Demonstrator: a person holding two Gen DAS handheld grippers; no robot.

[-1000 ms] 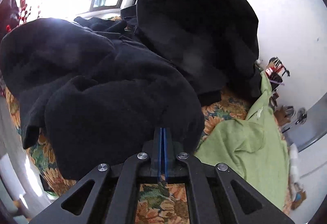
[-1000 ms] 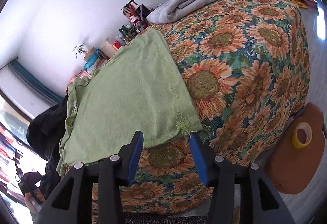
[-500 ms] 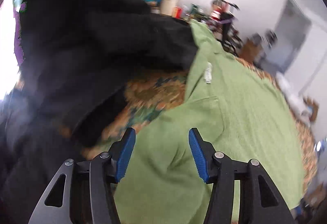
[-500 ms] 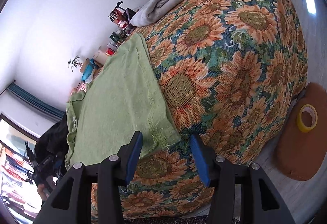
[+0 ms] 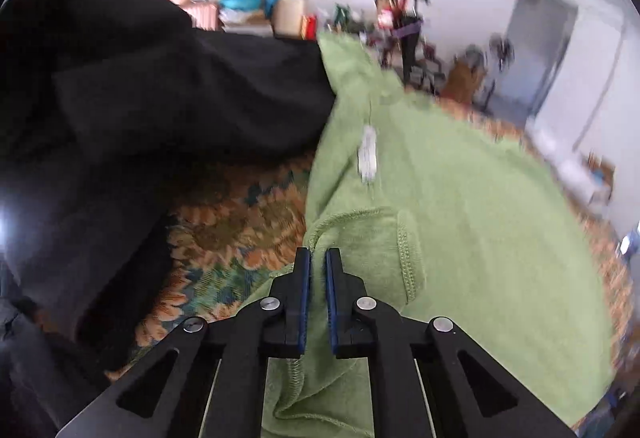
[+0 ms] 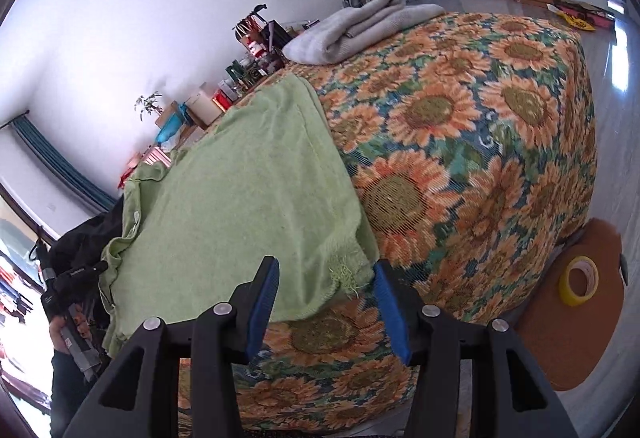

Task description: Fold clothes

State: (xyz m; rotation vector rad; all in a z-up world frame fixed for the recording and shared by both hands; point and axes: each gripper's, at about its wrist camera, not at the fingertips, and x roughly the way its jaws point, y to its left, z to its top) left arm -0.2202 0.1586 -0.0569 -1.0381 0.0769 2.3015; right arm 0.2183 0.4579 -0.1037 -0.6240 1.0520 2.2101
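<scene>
Black clothes pile point(image 5: 120, 98) heaped far left, left gripper point(image 5: 316, 278) closing on the green shirt's point(image 5: 460, 218) sleeve edge, shirt spread flat on sunflower bedspread point(image 6: 480, 126), right gripper point(image 6: 326, 290) jaws apart astride the hem corner, likely for lifting both ends.

The left gripper point(image 5: 316, 258) is closing on a fold of the green garment point(image 5: 460, 238) at its sleeve edge; fabric sits between the blue pads point(image 5: 305, 278), which stand nearly together. The green garment lies spread over the sunflower-patterned cover point(image 5: 232, 250), with a white label point(image 5: 367, 154) near its neckline. A pile of black clothing point(image 5: 140, 98) lies to the left, its edge touching the green garment. Background clutter along the wall is blurred.
</scene>
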